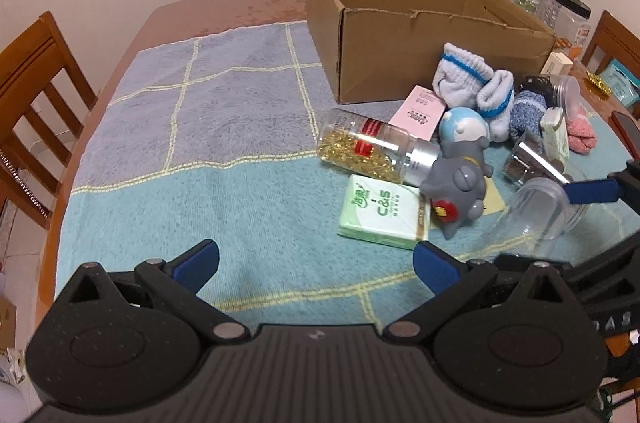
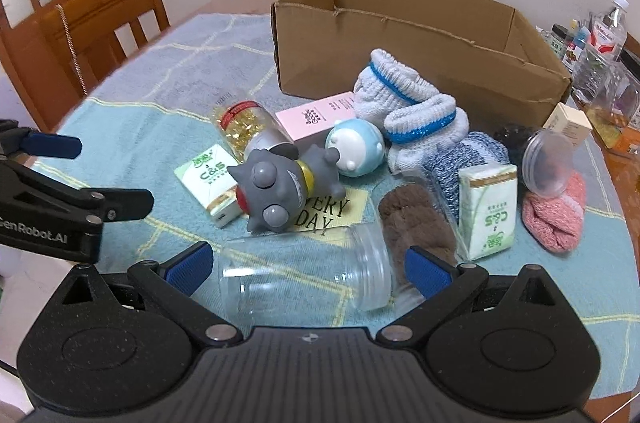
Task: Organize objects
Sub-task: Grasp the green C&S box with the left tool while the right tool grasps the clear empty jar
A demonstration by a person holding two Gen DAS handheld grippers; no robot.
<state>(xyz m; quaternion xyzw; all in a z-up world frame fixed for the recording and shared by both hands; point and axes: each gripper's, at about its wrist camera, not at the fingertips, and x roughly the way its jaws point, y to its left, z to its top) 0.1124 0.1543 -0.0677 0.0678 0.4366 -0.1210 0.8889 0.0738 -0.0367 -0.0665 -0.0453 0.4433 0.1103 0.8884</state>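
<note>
Clear empty plastic jar (image 2: 308, 277) lying on its side on the teal checked towel (image 2: 168, 91), between the spread blue pads of the right gripper (image 2: 308, 269); contact not evident. Smooth round wall may roll or squirt out when pinched, knocking the grey bug-eyed toy (image 2: 276, 189). Left gripper (image 1: 316, 263) wide apart, empty. Brown cardboard box (image 2: 400, 63) behind looks empty, though its floor is hidden.

Cardboard box (image 2: 400, 51) walls hide its floor; bottle labels unreadable.
</note>
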